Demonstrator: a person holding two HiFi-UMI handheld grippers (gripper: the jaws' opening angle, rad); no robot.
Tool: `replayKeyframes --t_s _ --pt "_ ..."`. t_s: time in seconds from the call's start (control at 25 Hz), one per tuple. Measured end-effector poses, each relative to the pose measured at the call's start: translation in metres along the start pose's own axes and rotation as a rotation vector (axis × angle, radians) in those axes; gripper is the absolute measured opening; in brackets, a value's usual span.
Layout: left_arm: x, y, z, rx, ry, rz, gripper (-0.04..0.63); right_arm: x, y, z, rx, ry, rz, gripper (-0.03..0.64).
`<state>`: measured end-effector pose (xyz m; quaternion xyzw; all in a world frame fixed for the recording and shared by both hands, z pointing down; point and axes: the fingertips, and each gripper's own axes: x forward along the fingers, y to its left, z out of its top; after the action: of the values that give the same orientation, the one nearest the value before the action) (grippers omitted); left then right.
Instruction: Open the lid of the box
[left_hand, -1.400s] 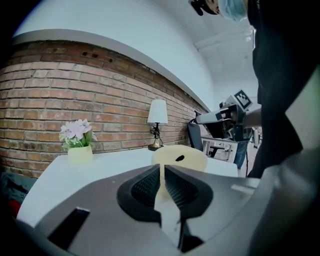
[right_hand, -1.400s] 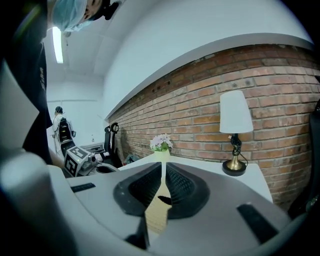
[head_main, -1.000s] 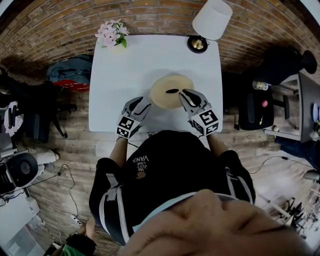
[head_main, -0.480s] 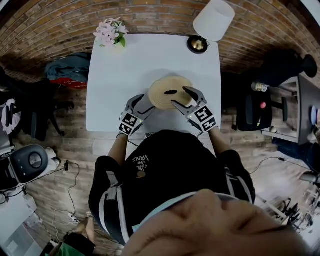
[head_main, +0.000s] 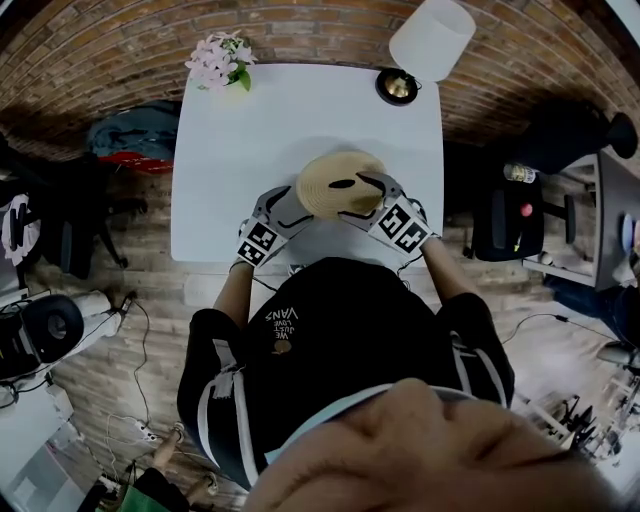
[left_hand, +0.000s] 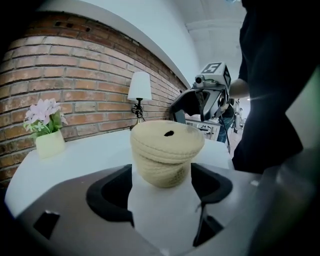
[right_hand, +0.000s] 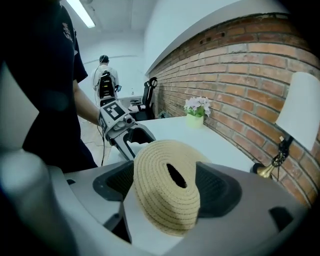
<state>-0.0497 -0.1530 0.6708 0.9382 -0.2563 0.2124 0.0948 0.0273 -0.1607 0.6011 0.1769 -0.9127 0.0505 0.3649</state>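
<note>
A round woven straw box (head_main: 340, 183) with a domed lid and a dark hole in its top stands near the front edge of the white table (head_main: 300, 110). My left gripper (head_main: 288, 208) is at its left side; in the left gripper view the box body (left_hand: 162, 165) stands between its jaws, which are opening, and the lid rests on top. My right gripper (head_main: 366, 198) is at the box's near right. Its jaws are opening too, one on each side of the lid (right_hand: 167, 192), and I see no firm press.
A white-shaded lamp (head_main: 430, 40) on a brass base stands at the table's far right corner. At the far left corner stands a pot of pink flowers (head_main: 220, 62). Brick floor, a bag (head_main: 135, 150) and office chairs surround the table.
Both grippers' jaws have spread wider. The right gripper has shifted a little forward and left along the box's rim. The box stays in place.
</note>
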Motion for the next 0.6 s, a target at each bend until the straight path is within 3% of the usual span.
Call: replayKeyframes --t_s 0.24,0.6 --pt "0.01 -0.001 -0.005 0.04 0.041 -0.026 0.362 0.01 0.016 -0.014 -0.161 0.158 0.119 0.379" --pt "0.02 0.002 -0.013 0.071 0.086 -0.032 0.362 0.022 0.026 -0.029 -0.347 0.33 0.214 0.382"
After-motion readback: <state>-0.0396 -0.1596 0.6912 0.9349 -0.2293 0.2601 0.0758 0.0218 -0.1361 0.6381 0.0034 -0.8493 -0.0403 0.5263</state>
